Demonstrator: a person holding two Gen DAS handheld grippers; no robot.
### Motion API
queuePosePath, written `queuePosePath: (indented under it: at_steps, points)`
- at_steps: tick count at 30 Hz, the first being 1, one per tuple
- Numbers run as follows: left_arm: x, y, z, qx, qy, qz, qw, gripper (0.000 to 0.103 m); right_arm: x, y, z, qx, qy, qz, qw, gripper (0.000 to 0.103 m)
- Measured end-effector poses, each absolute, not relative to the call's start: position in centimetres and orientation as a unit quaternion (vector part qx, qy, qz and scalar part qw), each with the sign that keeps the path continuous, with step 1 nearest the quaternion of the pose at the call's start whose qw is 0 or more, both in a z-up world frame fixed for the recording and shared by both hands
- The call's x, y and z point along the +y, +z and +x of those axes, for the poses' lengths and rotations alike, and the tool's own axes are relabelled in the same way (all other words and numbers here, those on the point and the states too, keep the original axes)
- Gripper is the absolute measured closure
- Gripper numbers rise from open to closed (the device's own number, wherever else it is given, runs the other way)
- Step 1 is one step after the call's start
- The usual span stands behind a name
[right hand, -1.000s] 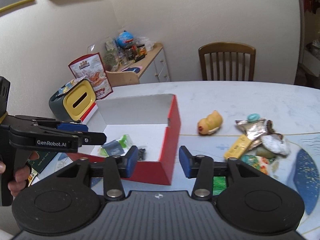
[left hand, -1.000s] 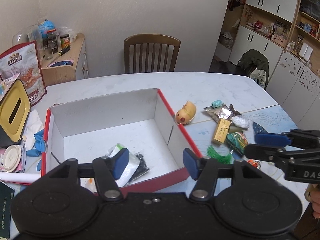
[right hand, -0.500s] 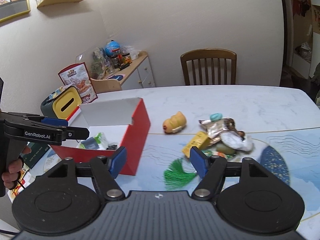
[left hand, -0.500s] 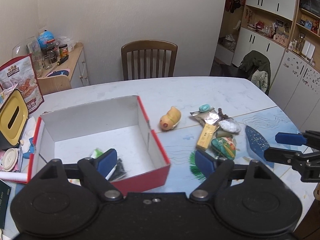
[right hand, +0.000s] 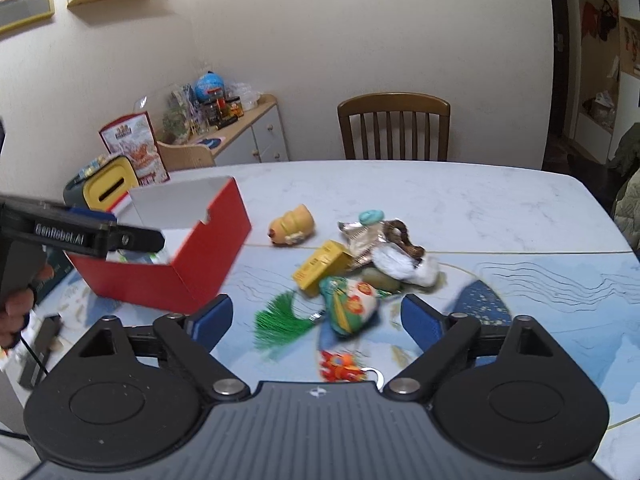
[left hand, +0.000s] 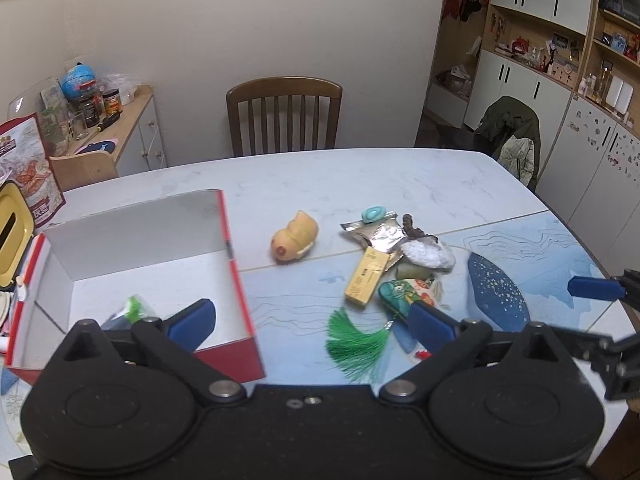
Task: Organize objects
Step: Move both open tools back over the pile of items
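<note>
A red box with a white inside (left hand: 224, 216) (right hand: 208, 240) sits on the table's left and holds a few small packets (left hand: 132, 308). Right of it lies a pile: a yellow duck-like toy (left hand: 294, 236) (right hand: 292, 224), a yellow carton (left hand: 366, 276) (right hand: 320, 266), a silver foil packet (left hand: 380, 234), a white wad (left hand: 428, 254), a green pouch (right hand: 350, 306) and a green tassel (left hand: 354, 344) (right hand: 278, 322). My left gripper (left hand: 310, 322) is open and empty above the box's right wall. My right gripper (right hand: 316, 320) is open and empty just over the green pouch.
A wooden chair (left hand: 284, 116) stands at the table's far side. A yellow bin (right hand: 106, 188) and a snack bag (right hand: 134, 144) sit left of the box. A side cabinet with jars (left hand: 104, 120) is at the back left; cupboards (left hand: 560, 80) are at the right.
Both grippers have opened wider and shifted right, from over the box toward the pile. The right gripper has come in closer over the green pouch and tassel.
</note>
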State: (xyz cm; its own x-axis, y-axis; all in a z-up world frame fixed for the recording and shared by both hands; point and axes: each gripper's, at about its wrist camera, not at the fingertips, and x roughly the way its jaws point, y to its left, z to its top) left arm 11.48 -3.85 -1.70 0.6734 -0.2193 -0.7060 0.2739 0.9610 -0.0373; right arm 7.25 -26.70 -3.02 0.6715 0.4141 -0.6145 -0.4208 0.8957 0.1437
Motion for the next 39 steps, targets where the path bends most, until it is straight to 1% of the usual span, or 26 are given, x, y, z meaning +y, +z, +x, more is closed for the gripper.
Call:
queuePosePath:
  at_steps: [10,17,23,29,36,39]
  points:
    - [-8.6,-4.4,15.0,0.39,-0.125,0.03,0.912,0.001,-29.9,-6.7,9.5,0.362,0.226,-0.014,0.904,0.01]
    - [-11.0,-7.1,18.5,0.409,-0.123,0.037,0.904,0.001,-29.8,-9.2,10.9,0.379,0.255,-0.033,0.889,0.01]
    - [-12.8,-9.6,20.6,0.427,-0.116,0.058,0.895,0.001,-28.0,-12.4,12.0,0.404,0.284,-0.064,0.867,0.01]
    - [-13.1,-11.5,22.1,0.44,-0.111,0.062,0.889,0.001,-25.2,-15.0,13.1,0.414,0.311,-0.102,0.85,0.01]
    - [-13.5,-12.8,23.9,0.447,-0.11,0.07,0.885,0.003,-23.1,-15.9,13.6,0.406,0.326,-0.133,0.843,0.011]
    - [-13.8,-13.5,24.5,0.451,-0.116,0.079,0.882,0.006,-22.8,-16.1,14.0,0.407,0.328,-0.134,0.842,0.014]
